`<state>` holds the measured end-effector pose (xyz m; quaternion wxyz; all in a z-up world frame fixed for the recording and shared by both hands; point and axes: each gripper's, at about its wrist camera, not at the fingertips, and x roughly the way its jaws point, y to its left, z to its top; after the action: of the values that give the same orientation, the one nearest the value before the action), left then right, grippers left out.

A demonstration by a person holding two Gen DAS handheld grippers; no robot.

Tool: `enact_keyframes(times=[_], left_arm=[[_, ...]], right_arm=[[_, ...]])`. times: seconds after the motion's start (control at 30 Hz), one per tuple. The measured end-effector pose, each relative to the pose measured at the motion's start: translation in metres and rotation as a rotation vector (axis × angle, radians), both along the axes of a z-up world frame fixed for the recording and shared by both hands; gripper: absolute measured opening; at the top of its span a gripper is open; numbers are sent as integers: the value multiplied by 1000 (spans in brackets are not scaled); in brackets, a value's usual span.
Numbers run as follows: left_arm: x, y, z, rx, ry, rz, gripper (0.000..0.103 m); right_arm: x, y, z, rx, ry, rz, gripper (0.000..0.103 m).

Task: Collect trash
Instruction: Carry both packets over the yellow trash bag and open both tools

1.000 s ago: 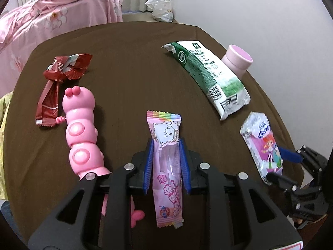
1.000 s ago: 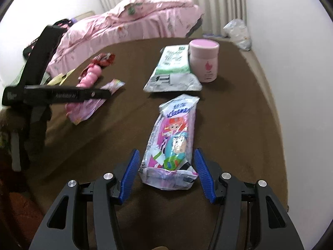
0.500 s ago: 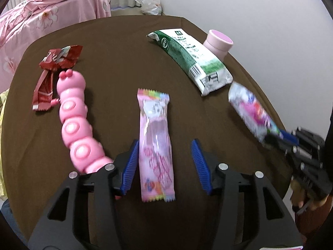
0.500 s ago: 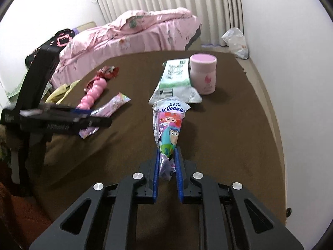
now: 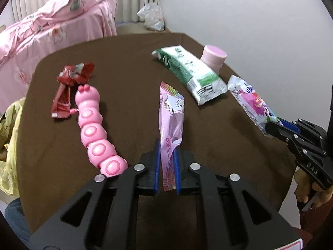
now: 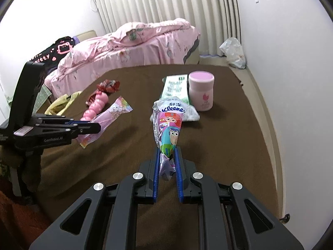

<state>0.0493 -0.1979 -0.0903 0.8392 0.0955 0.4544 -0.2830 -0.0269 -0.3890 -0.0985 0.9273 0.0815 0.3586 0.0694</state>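
My left gripper (image 5: 167,152) is shut on a pink candy wrapper (image 5: 171,116) and holds it lifted above the brown table (image 5: 129,66). My right gripper (image 6: 167,156) is shut on a Kleenex tissue packet (image 6: 169,123) and holds it up off the table. The packet also shows in the left wrist view (image 5: 249,102), and the pink wrapper shows in the right wrist view (image 6: 108,120). A crumpled red wrapper (image 5: 68,85) and a green-and-white packet (image 5: 187,73) lie on the table.
A pink caterpillar toy (image 5: 93,129) lies at the left next to the red wrapper. A pink jar (image 6: 201,91) stands beside the green-and-white packet. A yellow bag (image 5: 10,137) hangs off the table's left edge. A pink bed (image 6: 135,48) stands behind the table.
My left gripper has shut on the pink wrapper and lifted it off the table. My right gripper, shut on the tissue packet half a second ago, has raised it higher.
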Motion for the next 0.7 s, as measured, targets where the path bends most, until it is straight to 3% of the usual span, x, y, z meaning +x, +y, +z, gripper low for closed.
enact_keyframes(times=[0.33, 0.47, 0.7], left_arm=[[-5, 44, 52, -141, -109, 59, 11], [5, 85, 65, -183, -138, 143, 11], [35, 194, 65, -189, -173, 381, 11]], right_arm=[[21, 36, 54, -31, -118, 90, 14], [41, 63, 76, -55, -151, 155, 14], [81, 130, 99, -112, -175, 287, 14]])
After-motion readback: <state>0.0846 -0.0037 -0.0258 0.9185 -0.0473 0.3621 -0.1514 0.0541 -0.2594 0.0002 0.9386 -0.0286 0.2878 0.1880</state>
